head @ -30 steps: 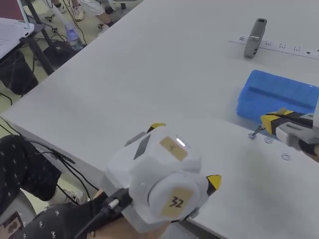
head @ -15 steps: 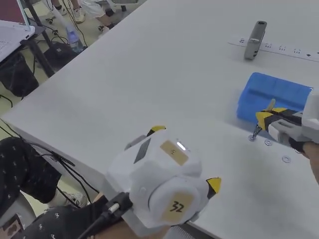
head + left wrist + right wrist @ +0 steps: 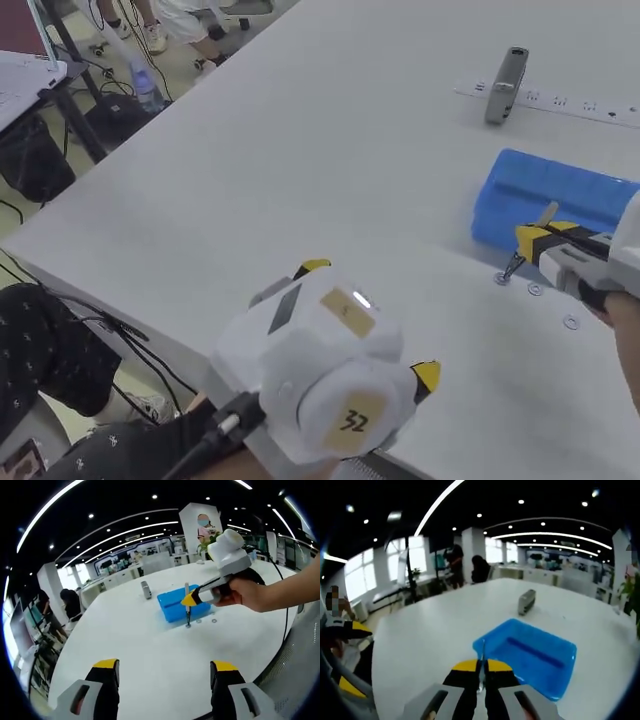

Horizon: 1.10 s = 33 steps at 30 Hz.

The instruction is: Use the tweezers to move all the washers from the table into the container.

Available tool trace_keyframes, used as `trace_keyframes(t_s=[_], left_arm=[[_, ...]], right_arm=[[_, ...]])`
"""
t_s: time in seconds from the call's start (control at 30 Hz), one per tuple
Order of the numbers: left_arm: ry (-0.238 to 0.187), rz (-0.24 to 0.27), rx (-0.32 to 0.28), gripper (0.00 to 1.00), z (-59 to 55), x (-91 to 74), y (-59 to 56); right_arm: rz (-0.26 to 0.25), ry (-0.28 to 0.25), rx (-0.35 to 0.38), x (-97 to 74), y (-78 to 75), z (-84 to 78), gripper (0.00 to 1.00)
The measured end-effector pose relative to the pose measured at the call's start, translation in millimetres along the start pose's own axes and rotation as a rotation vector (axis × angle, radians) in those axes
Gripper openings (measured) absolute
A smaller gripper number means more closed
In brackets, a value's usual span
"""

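Right tool (image 3: 530, 243) clenched on tweezers (image 3: 514, 263), near upright, tips down at washer (image 3: 500, 279) beside container (image 3: 560, 190), left tool (image 3: 164, 666) released.

Bright ceiling strip lights, soft shadows, fisheye-warped edges, slight blur.

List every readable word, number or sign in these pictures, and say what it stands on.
"32": on the yellow sticker at the back of the left gripper, head view.
Too blurred to read: the mark on the tan label atop that gripper.
Too small to read: markings on the power strip.
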State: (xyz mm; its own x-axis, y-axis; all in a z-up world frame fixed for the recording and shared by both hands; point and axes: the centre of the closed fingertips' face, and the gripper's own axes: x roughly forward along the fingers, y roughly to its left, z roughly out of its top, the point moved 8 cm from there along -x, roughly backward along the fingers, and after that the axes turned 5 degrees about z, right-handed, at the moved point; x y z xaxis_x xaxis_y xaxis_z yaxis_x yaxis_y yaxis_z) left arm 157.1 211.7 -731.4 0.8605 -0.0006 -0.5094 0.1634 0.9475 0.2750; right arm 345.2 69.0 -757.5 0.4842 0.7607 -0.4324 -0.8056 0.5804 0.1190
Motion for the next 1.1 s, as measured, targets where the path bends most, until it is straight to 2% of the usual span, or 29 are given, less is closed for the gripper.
trace_keyframes(t_s=[0.17, 0.4, 0.77, 0.97, 1.1], left_arm=[[-0.001, 0.002, -0.001, 0.75, 0.0, 0.0, 0.2], [0.002, 0.0, 0.004, 0.75, -0.4, 0.2, -0.2], [0.008, -0.003, 0.007, 0.74, -0.8, 0.7, -0.7], [0.009, -0.001, 0.008, 0.74, -0.7, 0.6, -0.5], [0.009, -0.001, 0.008, 0.74, -0.6, 0.7, -0.4]], right_arm=[[0.007, -0.036, 0.017, -6.5, 1.1, 15.9, 0.0], [0.015, -0.082, -0.002, -15.7, 1.8, 36.6, 0.0], [-0.037, -0.153, 0.01, -18.4, -11.5, 62.2, 0.0], [-0.057, -0.138, -0.01, -6.0, -18.1, 59.3, 0.0], [-0.073, -0.112, -0.014, 0.9, -23.0, 50.9, 0.0]])
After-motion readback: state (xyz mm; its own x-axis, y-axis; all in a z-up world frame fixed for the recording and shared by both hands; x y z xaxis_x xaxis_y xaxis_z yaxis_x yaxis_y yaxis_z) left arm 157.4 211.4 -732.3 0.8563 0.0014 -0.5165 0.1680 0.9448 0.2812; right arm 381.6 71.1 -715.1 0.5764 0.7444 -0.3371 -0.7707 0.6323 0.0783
